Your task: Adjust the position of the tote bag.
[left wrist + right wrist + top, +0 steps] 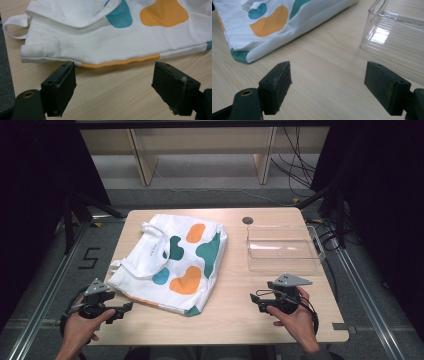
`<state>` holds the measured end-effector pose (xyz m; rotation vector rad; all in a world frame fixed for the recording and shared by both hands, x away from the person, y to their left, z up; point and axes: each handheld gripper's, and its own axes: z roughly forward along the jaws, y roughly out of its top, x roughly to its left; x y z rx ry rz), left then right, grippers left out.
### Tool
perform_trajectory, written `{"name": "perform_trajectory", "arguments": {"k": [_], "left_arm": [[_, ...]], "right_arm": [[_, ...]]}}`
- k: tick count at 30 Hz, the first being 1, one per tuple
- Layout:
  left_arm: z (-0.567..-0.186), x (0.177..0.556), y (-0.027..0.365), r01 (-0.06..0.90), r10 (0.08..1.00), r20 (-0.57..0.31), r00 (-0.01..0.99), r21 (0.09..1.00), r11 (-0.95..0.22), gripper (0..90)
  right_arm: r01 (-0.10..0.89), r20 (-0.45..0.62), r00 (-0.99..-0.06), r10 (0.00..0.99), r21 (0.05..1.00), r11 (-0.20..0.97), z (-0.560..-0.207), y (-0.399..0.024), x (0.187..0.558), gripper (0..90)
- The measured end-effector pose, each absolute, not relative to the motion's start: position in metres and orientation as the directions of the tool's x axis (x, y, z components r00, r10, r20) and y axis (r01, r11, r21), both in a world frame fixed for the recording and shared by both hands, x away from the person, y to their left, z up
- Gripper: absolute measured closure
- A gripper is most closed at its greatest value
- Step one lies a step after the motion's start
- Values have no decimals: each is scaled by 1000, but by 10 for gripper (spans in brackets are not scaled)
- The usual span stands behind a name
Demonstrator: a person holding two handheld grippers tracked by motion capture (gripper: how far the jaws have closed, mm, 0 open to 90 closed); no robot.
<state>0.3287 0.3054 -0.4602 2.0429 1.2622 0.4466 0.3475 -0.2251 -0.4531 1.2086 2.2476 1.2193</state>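
A white tote bag point(172, 260) with teal, blue and orange blobs lies flat on the left half of the wooden table point(235, 320). My left gripper point(125, 308) rests near the table's front left corner, open, just short of the bag's orange-trimmed edge point(120, 63). In the left gripper view its jaws stand wide apart with nothing between them, the left gripper point(113, 82) over bare wood. My right gripper point(256, 300) is at the front right, open and empty. The right gripper point(328, 80) points between the bag point(267, 27) and a clear plastic tray point(397, 32).
The clear tray point(284, 251) stands empty at the back right of the table. A round dark grommet point(248, 220) sits in the tabletop behind it. The bag's handle loop point(12, 26) lies near the left table edge. Bare wood lies between the bag and the tray.
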Motion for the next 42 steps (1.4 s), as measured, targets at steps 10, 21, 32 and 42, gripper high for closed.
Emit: {"name": "perform_trajectory", "arguments": {"k": [10, 21, 32, 42], "left_arm": [[-459, 330, 308, 652, 874, -65, 481, 693, -307, 178], [-446, 348, 326, 644, 904, -18, 426, 708, -290, 187], [-460, 383, 343, 689, 929, -35, 368, 681, -247, 195], [-477, 426, 348, 728, 928, -111, 355, 655, -200, 241]], "right_arm": [[540, 87, -573, 815, 788, 296, -455, -229, 348, 227], [549, 77, -585, 807, 770, 325, -457, -226, 348, 245], [569, 83, -592, 802, 748, 343, -459, -223, 348, 246], [569, 84, -605, 792, 742, 355, -461, -221, 349, 246]]}}
